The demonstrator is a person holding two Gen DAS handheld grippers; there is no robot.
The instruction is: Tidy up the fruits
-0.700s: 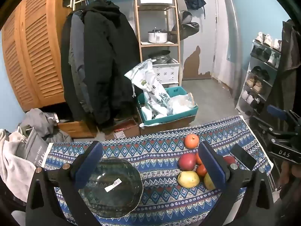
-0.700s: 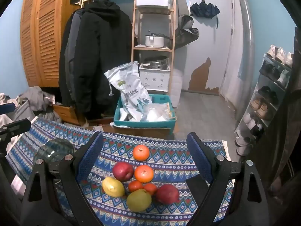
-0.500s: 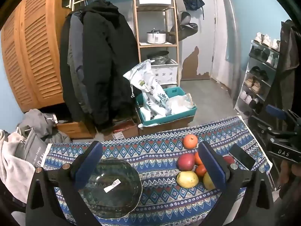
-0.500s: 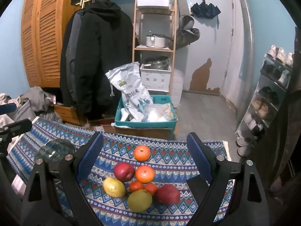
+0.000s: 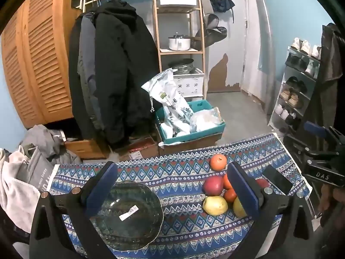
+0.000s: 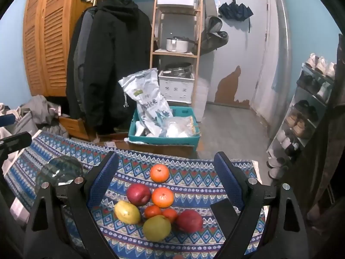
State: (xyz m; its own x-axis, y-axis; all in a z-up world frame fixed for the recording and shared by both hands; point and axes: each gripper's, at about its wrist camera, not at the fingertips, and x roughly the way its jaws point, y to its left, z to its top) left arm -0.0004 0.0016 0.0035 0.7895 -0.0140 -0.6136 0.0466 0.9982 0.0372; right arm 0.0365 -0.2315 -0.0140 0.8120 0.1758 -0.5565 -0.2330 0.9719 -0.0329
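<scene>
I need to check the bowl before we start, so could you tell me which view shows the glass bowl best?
The left wrist view: the glass bowl lies whole between its open fingers, sticker visible. The right wrist view shows only part of it, at the left edge.

Bare tablecloth (image 5: pixel 183 172) separates the glass bowl (image 5: pixel 129 215) from clustered fruit (image 6: pixel 155 205).

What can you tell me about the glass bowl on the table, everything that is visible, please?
The glass bowl looks like clear, dark-tinted glass with a ribbed pattern and a wavy rim. It stands upright and empty on the patterned tablecloth, left of the fruits and apart from them. A white sticker lies on its inner bottom. Nothing touches it except the cloth.
</scene>
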